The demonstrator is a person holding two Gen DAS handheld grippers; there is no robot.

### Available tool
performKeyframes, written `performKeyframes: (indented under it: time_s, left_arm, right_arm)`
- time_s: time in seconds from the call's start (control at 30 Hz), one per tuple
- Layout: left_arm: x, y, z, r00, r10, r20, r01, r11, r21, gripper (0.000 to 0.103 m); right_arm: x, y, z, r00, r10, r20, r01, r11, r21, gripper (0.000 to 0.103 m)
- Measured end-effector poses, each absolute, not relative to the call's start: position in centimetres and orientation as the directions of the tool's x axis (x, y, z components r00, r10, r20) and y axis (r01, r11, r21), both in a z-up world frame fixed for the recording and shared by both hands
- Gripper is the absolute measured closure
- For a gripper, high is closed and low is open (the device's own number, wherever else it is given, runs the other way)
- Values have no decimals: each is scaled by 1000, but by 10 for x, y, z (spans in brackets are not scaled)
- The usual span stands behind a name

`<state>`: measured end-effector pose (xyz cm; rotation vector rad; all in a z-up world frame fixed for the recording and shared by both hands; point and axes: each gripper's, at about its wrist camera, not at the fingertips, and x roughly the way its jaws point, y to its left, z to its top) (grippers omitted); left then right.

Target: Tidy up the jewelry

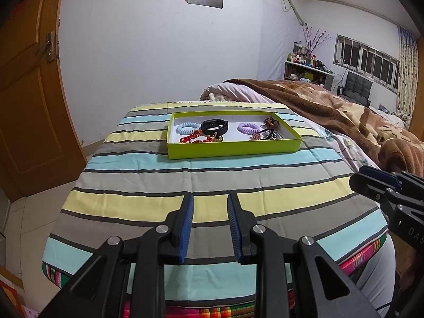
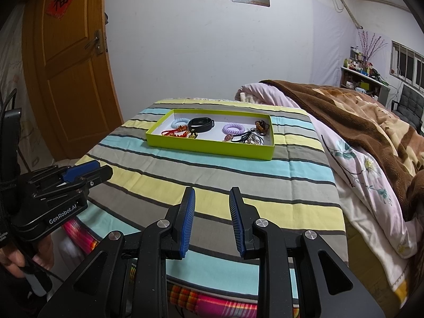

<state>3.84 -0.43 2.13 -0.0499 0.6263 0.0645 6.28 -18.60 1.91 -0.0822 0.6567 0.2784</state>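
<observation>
Both grippers, left [image 1: 210, 201] and right [image 2: 212, 194], hang empty with jaws apart; the green tray [image 1: 233, 149] lies straight ahead, long side crosswise, neither clearly nearer.

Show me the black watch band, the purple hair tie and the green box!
black watch band [image 1: 214, 126], left wrist view, middle of its face
purple hair tie [image 1: 248, 128], left wrist view, on its coil
green box [image 1: 233, 149], left wrist view, near wall
</observation>
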Motion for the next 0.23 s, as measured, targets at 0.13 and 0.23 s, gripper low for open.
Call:
performKeyframes:
  time_s: [0.13,0.23]
  left_arm:
    - [38,-4,21,811,44,-583,-77,997,-30,76]
    - [38,-4,22,813,35,-582,-72,997,-40,76]
  right_arm:
    - [63,-186,19,757,229,-612,-281,960,11,76]
    - [63,-186,19,757,230,-612,-282,959,12,76]
